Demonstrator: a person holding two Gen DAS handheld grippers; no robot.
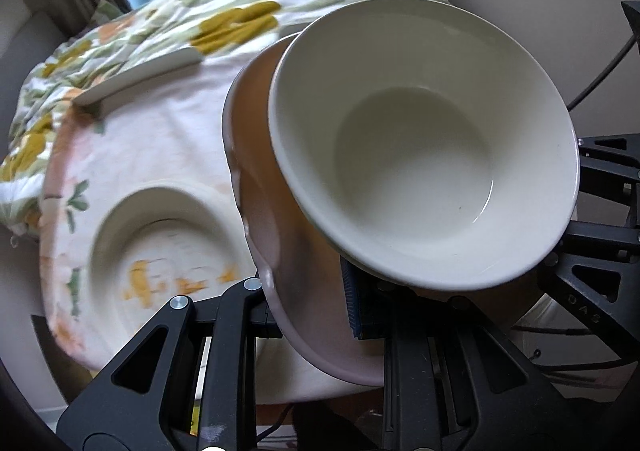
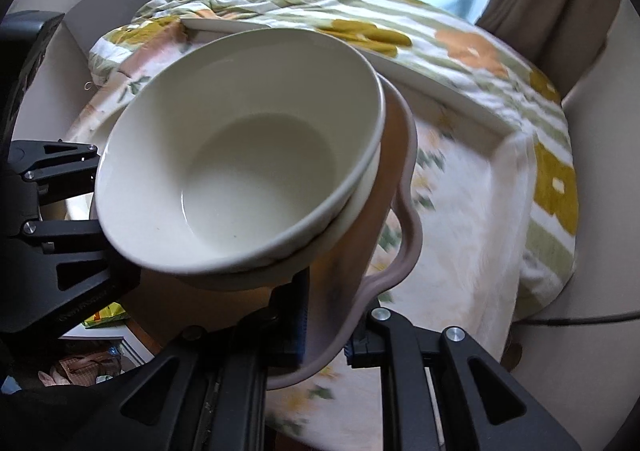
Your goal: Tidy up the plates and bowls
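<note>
1. Clearly a carry step — left gripper point(image 1: 310, 315) and right gripper point(image 2: 326, 335) each clamp opposite rims of the pink bowl point(image 1: 256, 211), frame centre, white bowls point(image 1: 424, 147) nested inside.
2. Next: lower the tilted stack level onto the floral plate point(image 1: 120, 179), lower left.

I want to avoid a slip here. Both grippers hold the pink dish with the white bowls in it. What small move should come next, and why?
Probably level the pink scalloped dish before lowering it toward the floral plate. The left gripper and right gripper each pinch its rim, and the stacked white bowls sit tilted inside, so they could slide.
</note>
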